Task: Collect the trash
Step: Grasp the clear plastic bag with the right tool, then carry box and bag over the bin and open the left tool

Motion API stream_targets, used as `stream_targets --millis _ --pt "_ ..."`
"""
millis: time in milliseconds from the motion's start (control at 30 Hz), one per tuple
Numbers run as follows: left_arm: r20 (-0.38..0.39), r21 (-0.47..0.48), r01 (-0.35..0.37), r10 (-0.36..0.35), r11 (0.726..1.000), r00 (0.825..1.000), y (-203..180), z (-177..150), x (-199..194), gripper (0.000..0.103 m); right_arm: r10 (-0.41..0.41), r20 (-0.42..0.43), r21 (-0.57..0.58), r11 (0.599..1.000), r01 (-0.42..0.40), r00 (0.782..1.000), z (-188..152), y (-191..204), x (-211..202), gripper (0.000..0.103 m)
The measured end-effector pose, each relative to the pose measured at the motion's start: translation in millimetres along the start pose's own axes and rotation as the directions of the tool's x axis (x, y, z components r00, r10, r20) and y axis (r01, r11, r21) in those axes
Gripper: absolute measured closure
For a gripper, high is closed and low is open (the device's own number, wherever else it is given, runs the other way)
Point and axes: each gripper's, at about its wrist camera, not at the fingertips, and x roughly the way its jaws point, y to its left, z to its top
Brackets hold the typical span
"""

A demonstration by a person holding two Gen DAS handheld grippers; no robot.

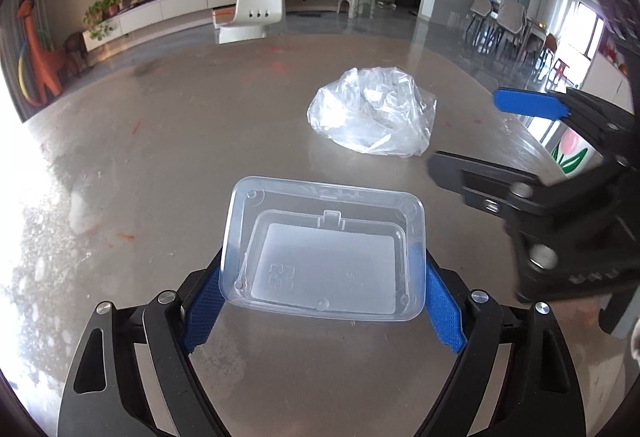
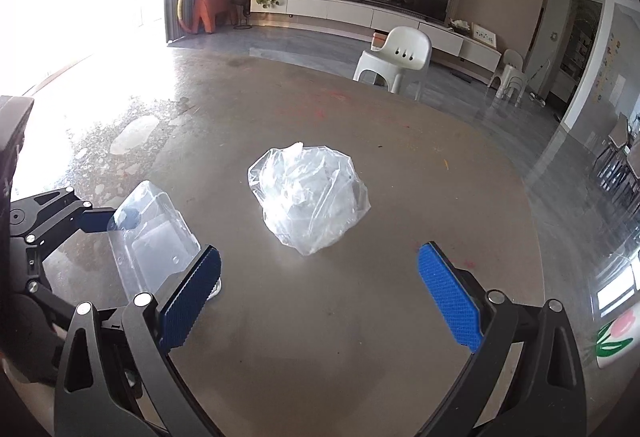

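Note:
My left gripper (image 1: 322, 297) is shut on a clear plastic container (image 1: 324, 249), held by its two sides above the grey table (image 1: 160, 141). The container also shows in the right wrist view (image 2: 152, 237), at the left between the left gripper's blue pads. A crumpled clear plastic bag (image 1: 374, 111) lies on the table ahead and to the right. In the right wrist view the bag (image 2: 310, 197) lies just ahead of my right gripper (image 2: 320, 293), which is open and empty. The right gripper (image 1: 480, 133) also shows at the right edge of the left wrist view.
A white cup with a tulip print (image 1: 572, 153) stands near the table's right edge, also in the right wrist view (image 2: 614, 337). A white plastic chair (image 2: 396, 57) stands beyond the table's far edge. Bright glare covers the table's left part (image 2: 80, 109).

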Motion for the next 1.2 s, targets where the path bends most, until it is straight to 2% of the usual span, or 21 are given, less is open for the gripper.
stream_targets --millis 200,300,367,400,433,467,500,567,800,1000,1200 --pt "0.030 0.017 -0.065 0.065 0.998 0.997 2 1 -21 0.019 0.027 -0.018 0.012 1.000 -0.027 0.999 17 0 27 0.005" --pt "0.031 0.001 -0.088 0.088 0.996 0.996 8 2 -27 0.019 0.096 -0.038 0.080 0.992 -0.093 0.995 27 -6 41 0.005" --pt "0.037 -0.012 -0.087 0.087 0.996 0.995 10 1 -31 0.019 0.095 -0.072 0.114 0.990 -0.086 0.993 31 -13 51 0.005" --pt "0.042 -0.015 -0.093 0.094 0.996 0.995 10 1 -33 0.019 0.093 -0.086 0.121 0.989 -0.083 0.992 31 -14 54 0.010" --pt "0.044 -0.016 -0.097 0.098 0.995 0.994 10 0 -35 0.019 0.093 -0.096 0.127 0.989 -0.080 0.991 30 -16 55 0.045" --pt "0.048 -0.018 -0.099 0.100 0.995 0.994 10 0 -39 0.019 0.115 -0.117 0.145 0.985 -0.097 0.986 29 -19 55 0.061" --pt "0.053 -0.021 -0.100 0.101 0.995 0.993 9 0 -41 0.019 0.128 -0.111 0.164 0.980 -0.109 0.986 28 -22 50 0.062" --pt "0.062 -0.029 -0.102 0.104 0.994 0.993 7 0 -48 0.019 0.126 -0.086 0.172 0.979 -0.110 0.988 25 -26 32 0.065" --pt "0.106 -0.024 -0.091 0.093 0.996 0.990 -12 -3 -78 0.019 0.099 0.005 0.143 0.985 -0.099 0.995 6 -30 -68 0.065" --pt "0.148 0.003 -0.063 0.062 0.998 0.987 -45 -4 -110 0.019 0.078 0.048 0.118 0.990 -0.083 0.996 -24 -30 -149 0.065" --pt "0.174 0.050 -0.046 0.036 0.998 0.984 -84 -10 -135 0.019 0.061 0.076 0.149 0.986 -0.072 0.995 -55 -39 -206 0.065"
